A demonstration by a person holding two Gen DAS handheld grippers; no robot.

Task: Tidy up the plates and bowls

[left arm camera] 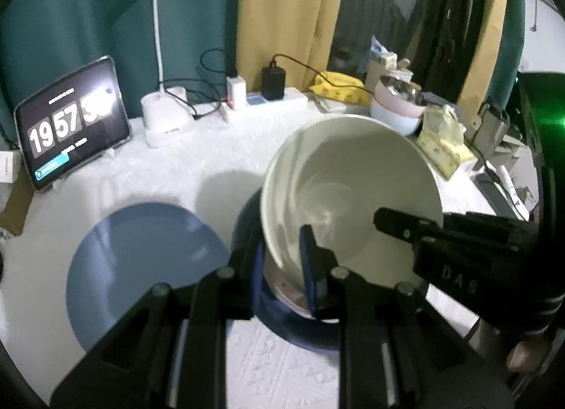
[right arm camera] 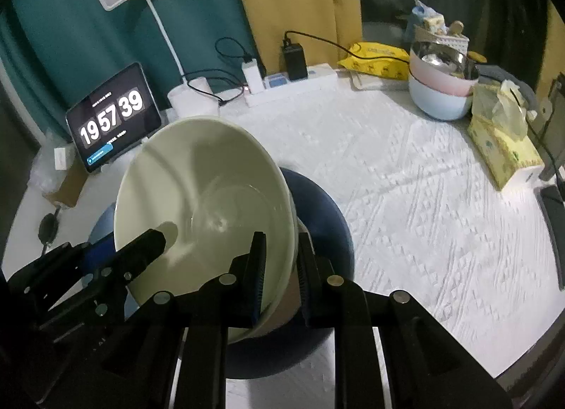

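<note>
1. One white textured cloth covers the bench, giving soft, grippy footing.
2. The light blue plate lies flat and matte, just beside the dark blue plate.
3. The cream bowl, glossy and deep, hangs tilted over the dark blue plate.
4. The left gripper and right gripper each pinch its rim between narrow fingers; levelling both sides together should seat it cleanly.

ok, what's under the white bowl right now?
Under the white bowl, held at the rim by both grippers, sits a dark blue plate on the table. A patterned dish edge peeks out between; the rest is covered.
</note>
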